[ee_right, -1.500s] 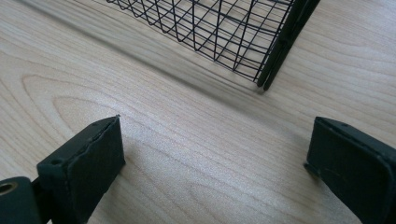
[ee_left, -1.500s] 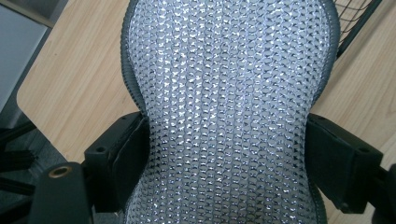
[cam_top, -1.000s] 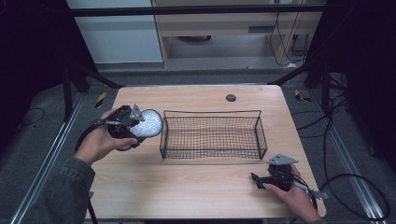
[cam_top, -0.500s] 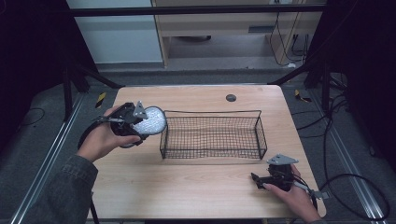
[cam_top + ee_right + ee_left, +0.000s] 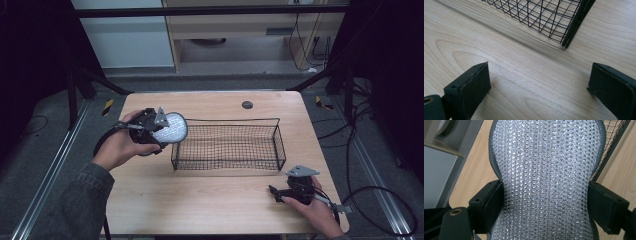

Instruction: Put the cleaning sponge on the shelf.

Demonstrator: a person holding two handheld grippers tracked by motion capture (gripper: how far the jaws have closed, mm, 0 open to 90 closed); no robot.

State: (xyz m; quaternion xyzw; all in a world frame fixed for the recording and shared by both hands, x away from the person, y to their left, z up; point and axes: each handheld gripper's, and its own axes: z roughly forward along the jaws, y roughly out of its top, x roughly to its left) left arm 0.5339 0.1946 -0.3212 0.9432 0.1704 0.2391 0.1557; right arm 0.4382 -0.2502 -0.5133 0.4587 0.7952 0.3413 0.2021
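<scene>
A round silvery mesh pad (image 5: 169,128) with a dark rim is held off the table, just left of the black wire basket (image 5: 227,145). My left gripper (image 5: 161,132) is shut on it; in the left gripper view the glittering pad (image 5: 544,182) bulges between both jaws, with the basket's corner (image 5: 611,142) behind it. My right gripper (image 5: 276,191) rests on the wooden table (image 5: 200,200) near the front right edge, its jaws wide open over bare wood (image 5: 536,82). The basket's near corner (image 5: 571,27) stands ahead of it.
A small dark round disc (image 5: 247,104) lies at the table's far edge. Cables trail on the floor to the right (image 5: 380,200). A cabinet and shelving stand beyond the table.
My left gripper has carried the mesh pad slightly right, closer to the basket's left end. The right gripper has stayed where it was.
</scene>
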